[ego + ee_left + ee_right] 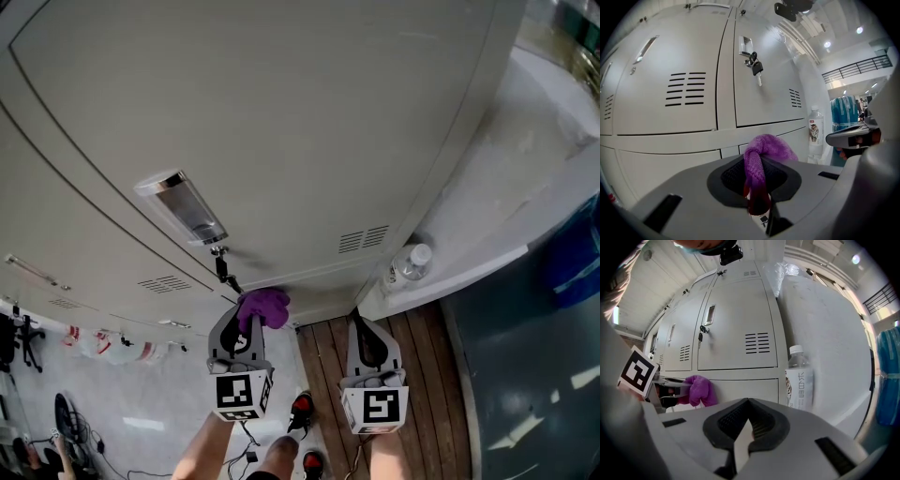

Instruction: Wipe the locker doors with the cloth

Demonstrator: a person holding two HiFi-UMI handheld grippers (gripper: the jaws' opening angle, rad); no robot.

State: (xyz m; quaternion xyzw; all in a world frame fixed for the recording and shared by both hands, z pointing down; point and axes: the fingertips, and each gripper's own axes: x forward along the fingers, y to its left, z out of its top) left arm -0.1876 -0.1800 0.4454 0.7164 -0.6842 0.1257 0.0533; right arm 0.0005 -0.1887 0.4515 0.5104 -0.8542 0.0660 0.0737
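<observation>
Grey lockers fill the background | left gripper (759, 185) jaws clamped on bunched purple cloth (769, 147), near the lower edge of a locker door (764, 93), contact unclear | right gripper (747, 420) jaws closed, empty | risks: cloth snagging the key (756, 69) hanging in the lock; right gripper knocking the bottle (799, 380) by the lockers' right edge

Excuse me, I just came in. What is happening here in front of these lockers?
A person stands at a row of grey locker doors with a gripper in each hand. The left gripper is shut on a purple cloth, held low near the doors. I cannot tell whether the cloth touches a door. The right gripper is beside it, jaws together with nothing between them. A key hangs from one door's lock, and a water bottle stands on the ledge to the right.
</observation>
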